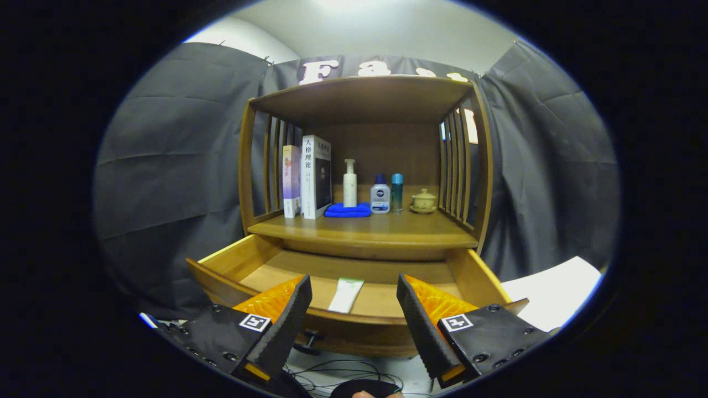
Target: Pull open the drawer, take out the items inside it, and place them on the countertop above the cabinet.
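Note:
The wooden drawer (232,260) stands pulled out below the cabinet's countertop (359,228). A white-and-green tube (346,294) lies flat on the drawer floor near the front wall, lengthwise toward me. My gripper (354,301) hovers above the drawer's front edge, open, with the tube showing in the gap between the two black-and-orange fingers (290,320). Nothing is held. The drawer's dark knob (311,338) shows below the front wall, between the fingers.
On the countertop stand two books (307,178), a white pump bottle (349,183), a folded blue cloth (348,210), a small white bottle (380,194), a teal bottle (396,192) and a lidded cup on a saucer (423,201). Slatted sides enclose the shelf. Cables lie on the floor.

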Available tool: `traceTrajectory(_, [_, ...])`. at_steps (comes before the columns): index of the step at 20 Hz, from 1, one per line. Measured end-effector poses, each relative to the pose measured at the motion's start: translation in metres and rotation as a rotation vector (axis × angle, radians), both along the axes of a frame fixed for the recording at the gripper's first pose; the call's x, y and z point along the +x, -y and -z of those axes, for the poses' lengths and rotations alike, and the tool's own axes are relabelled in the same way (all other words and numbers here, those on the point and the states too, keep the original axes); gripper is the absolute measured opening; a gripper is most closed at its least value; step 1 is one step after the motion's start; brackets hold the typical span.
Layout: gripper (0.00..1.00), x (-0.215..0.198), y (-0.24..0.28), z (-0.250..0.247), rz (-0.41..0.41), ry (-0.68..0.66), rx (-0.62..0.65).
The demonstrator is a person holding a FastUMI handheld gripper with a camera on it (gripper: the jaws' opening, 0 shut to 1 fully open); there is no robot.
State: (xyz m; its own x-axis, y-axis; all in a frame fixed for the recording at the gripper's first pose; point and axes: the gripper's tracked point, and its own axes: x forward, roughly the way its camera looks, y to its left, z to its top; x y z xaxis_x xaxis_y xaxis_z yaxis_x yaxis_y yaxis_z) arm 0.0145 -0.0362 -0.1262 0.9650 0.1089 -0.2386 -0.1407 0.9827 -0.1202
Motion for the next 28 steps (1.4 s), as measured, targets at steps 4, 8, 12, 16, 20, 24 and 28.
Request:
traceTrajectory(4, [0.96,0.032,-0.005,-0.012,0.003,-0.065,0.002])
traceTrajectory(8, [0.96,0.065,-0.017,0.012,0.010,-0.245,0.053])
traceTrajectory(12, [0.98,0.085,-0.043,0.037,-0.047,-0.414,0.104])
traceTrajectory(16, [0.98,0.109,-0.044,0.060,-0.040,-0.525,0.045])
traceTrajectory(20, [0.98,0.117,-0.037,0.084,-0.040,-0.625,-0.036])
traceTrajectory(24, [0.98,0.114,-0.033,0.108,-0.035,-0.726,-0.045])
traceTrajectory(28, [0.98,0.120,-0.032,0.117,-0.013,-0.792,-0.028])
